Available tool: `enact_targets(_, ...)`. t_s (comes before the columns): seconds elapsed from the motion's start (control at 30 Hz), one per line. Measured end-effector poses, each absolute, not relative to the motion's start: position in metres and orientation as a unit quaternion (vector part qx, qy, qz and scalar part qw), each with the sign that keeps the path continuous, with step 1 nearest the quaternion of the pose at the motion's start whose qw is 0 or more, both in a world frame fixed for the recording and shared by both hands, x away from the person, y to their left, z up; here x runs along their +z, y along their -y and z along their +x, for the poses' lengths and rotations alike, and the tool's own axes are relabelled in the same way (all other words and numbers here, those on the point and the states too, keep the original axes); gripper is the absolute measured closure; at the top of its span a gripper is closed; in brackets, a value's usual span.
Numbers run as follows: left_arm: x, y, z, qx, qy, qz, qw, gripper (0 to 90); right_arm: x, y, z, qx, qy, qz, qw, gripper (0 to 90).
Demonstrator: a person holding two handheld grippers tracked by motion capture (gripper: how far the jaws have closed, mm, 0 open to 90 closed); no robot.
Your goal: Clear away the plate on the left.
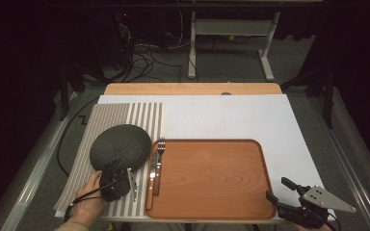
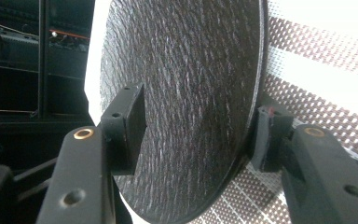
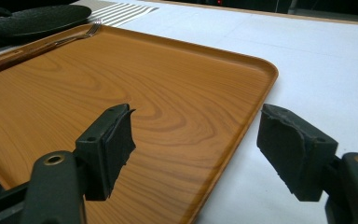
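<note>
My left gripper [image 1: 117, 174] pinches the near rim of the round dark-grey textured plate [image 1: 120, 145] on the striped placemat [image 1: 144, 115], while my right gripper [image 1: 283, 189] hangs spread at the wooden tray's [image 1: 212, 178] near right corner.

Rough matt dark plate [image 2: 186, 102], glossy wood-grain tray [image 3: 135, 93], metal fork [image 1: 160, 149], woven striped mat [image 1: 125, 115]

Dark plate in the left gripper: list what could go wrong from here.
1. The left gripper pinches the dark plate only at its rim, one jaw on each face; the heavy disc may pivot or slip out.
2. The fork and knife lie along the wooden tray edge nearest the plate; moving it across could knock them.
3. The plate sits on the striped placemat, which may drag along.
</note>
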State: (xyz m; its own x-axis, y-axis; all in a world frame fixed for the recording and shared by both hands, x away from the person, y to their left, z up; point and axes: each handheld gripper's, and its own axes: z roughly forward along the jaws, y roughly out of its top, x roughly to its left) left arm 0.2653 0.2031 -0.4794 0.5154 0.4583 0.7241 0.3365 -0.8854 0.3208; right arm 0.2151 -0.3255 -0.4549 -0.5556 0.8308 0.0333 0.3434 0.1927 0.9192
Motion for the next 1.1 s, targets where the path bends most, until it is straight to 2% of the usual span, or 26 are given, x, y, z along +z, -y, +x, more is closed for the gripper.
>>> enact_targets(0.33,-0.483,-0.193,0.270,0.462,-0.199,0.864,0.019,51.5,-0.455,0.325,0.216,0.492,-0.733,0.400,0.246,27.3)
enact_targets(0.5,-0.485,-0.191,0.271,0.469,-0.190,0.863,0.007,63.7,-0.455,0.325,0.216,0.491,-0.734,0.399,0.246,27.3)
enact_targets(0.67,-0.487,-0.185,0.272,0.467,-0.171,0.867,-0.019,72.3,-0.455,0.325,0.216,0.491,-0.734,0.398,0.247,27.3)
enact_targets(1.1,-0.490,-0.180,0.275,0.447,-0.148,0.881,-0.048,74.4,-0.456,0.325,0.216,0.491,-0.735,0.396,0.248,27.3)
